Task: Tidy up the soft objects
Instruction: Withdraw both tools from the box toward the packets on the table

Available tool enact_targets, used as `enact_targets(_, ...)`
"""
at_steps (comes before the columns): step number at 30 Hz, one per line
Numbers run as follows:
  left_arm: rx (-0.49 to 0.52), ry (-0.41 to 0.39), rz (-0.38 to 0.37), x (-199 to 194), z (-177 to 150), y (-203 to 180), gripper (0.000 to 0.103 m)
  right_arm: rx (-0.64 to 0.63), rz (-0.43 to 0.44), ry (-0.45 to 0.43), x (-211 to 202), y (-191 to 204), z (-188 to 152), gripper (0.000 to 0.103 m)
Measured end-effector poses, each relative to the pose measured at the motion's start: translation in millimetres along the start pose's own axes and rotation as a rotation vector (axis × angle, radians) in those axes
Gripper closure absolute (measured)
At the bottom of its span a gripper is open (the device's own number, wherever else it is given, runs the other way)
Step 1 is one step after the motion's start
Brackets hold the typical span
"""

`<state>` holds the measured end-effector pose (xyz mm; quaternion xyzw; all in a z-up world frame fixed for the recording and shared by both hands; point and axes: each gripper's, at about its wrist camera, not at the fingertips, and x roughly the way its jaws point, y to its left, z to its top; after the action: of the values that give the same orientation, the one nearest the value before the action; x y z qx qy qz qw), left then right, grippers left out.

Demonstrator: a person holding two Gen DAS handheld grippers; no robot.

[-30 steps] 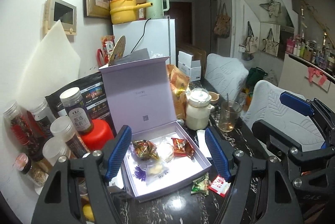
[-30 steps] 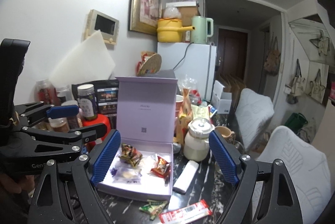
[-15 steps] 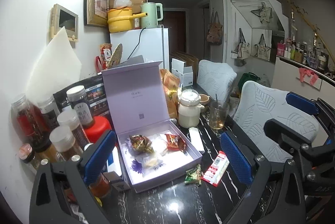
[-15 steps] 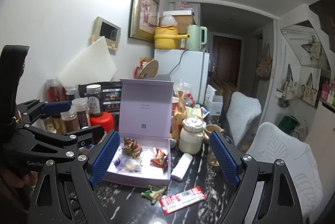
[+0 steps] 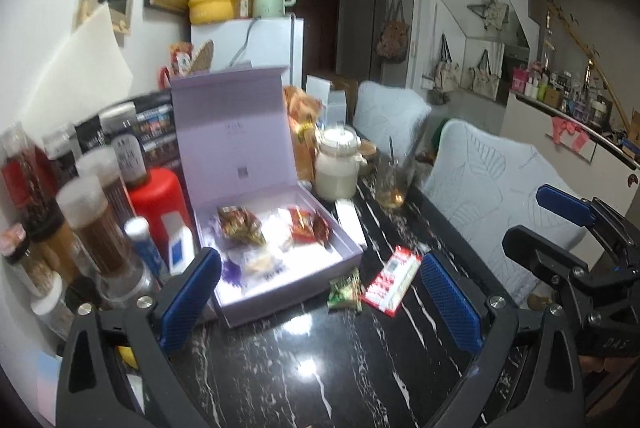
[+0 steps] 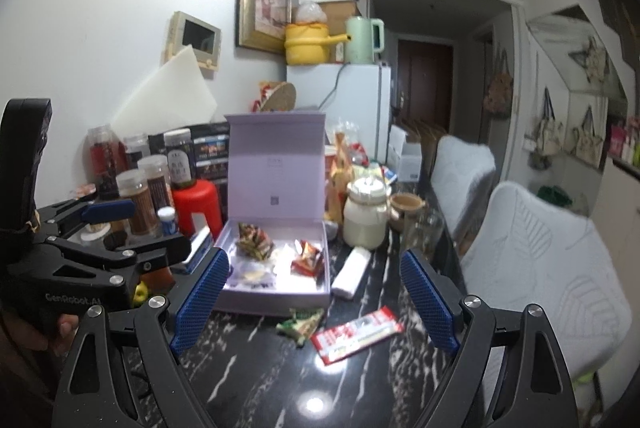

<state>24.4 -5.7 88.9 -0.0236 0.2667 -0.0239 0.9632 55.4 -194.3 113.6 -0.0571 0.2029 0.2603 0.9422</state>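
Observation:
An open lilac box [image 5: 344, 260] [image 6: 276, 295] with its lid upright sits on the black marble table [image 5: 320, 368]; several snack packets lie inside. In front of the box lie a green packet [image 5: 345, 293] [image 6: 301, 323] and a red-and-white packet [image 5: 393, 280] [image 6: 356, 333]. A white packet [image 6: 352, 270] rests right of the box. My left gripper [image 5: 320, 304] is open and empty, short of the box. Over the loose packets, my right gripper [image 6: 314, 298] also stands open with nothing in it.
Spice jars [image 5: 100, 224] and a red canister [image 5: 160, 204] crowd the table's left edge. A cream ceramic jar [image 5: 336, 164], a glass cup [image 5: 394, 180] and snack bags stand behind the box. White chairs [image 6: 552, 280] line the right side. A hand [image 6: 48, 332] holds the left gripper.
The left gripper's jaws have spread wide apart. Both grippers have drawn back from the box, so the loose packets and more bare tabletop show in front.

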Motion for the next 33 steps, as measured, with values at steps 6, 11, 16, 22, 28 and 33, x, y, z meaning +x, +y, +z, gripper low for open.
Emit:
enact_targets(6,0.003,0.070,-0.020,23,-19,-5,0.001,0.038,0.011,0.059,14,-5,-23,0.014)
enact_targets(11,-0.003,0.132,-0.033,43,-34,-8,0.001,0.047,-0.009,0.102,26,-11,-42,0.014)
enact_targets(16,-0.008,0.199,-0.053,65,-49,-13,0.001,0.077,-0.010,0.156,39,-20,-60,0.014)
enact_targets(22,-0.018,0.255,-0.060,93,-59,-15,0.001,0.128,-0.031,0.224,58,-39,-81,0.014)
enact_targets(28,-0.029,0.294,-0.060,122,-63,-14,0.001,0.166,-0.056,0.283,78,-57,-94,0.014)
enact_targets(33,-0.040,0.324,-0.058,147,-64,-13,0.001,0.174,-0.070,0.329,98,-67,-101,0.014)
